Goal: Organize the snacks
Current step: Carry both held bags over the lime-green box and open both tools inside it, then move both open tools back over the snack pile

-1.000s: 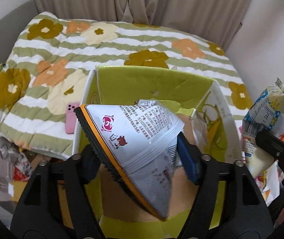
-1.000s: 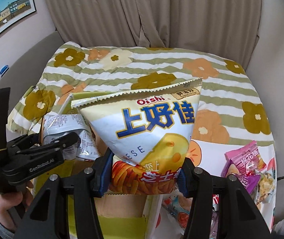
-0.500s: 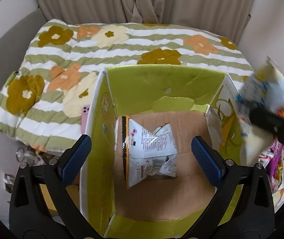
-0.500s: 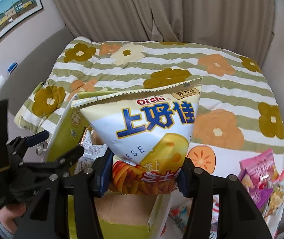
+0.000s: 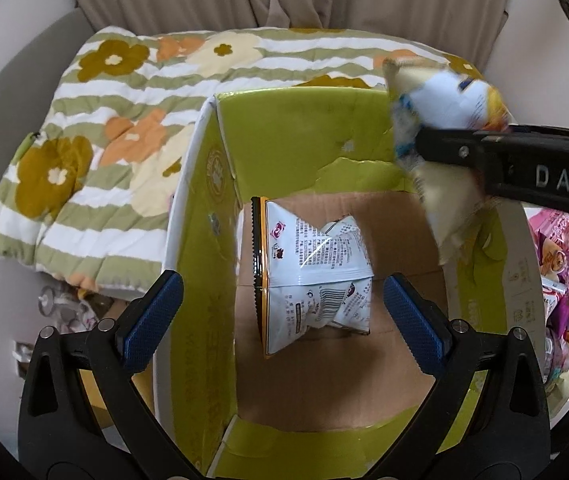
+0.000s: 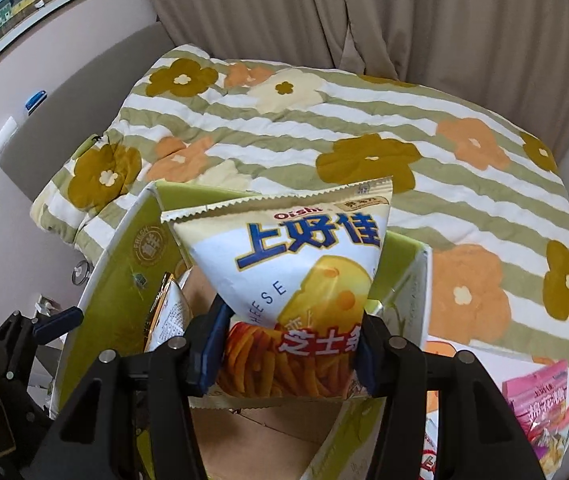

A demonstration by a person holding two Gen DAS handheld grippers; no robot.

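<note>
A green cardboard box [image 5: 200,216] stands open below me, also in the right wrist view [image 6: 132,264]. A white snack bag with an orange edge [image 5: 308,272] lies on its brown floor; its edge shows in the right wrist view [image 6: 164,312]. My left gripper [image 5: 280,320] is open and empty above the box. My right gripper [image 6: 288,352] is shut on a yellow and white Oishi cheese snack bag [image 6: 304,264] and holds it over the box's right side. The bag appears blurred in the left wrist view [image 5: 440,128].
The box rests against a bed with a green striped flower quilt [image 6: 324,120]. Pink and purple snack packets [image 6: 540,408] lie to the right of the box, also in the left wrist view [image 5: 556,248]. Clutter sits on the floor at left [image 5: 60,304].
My left gripper opened and let go of the white bag, which dropped to the box floor. My right gripper carried the Oishi bag left, over the box.
</note>
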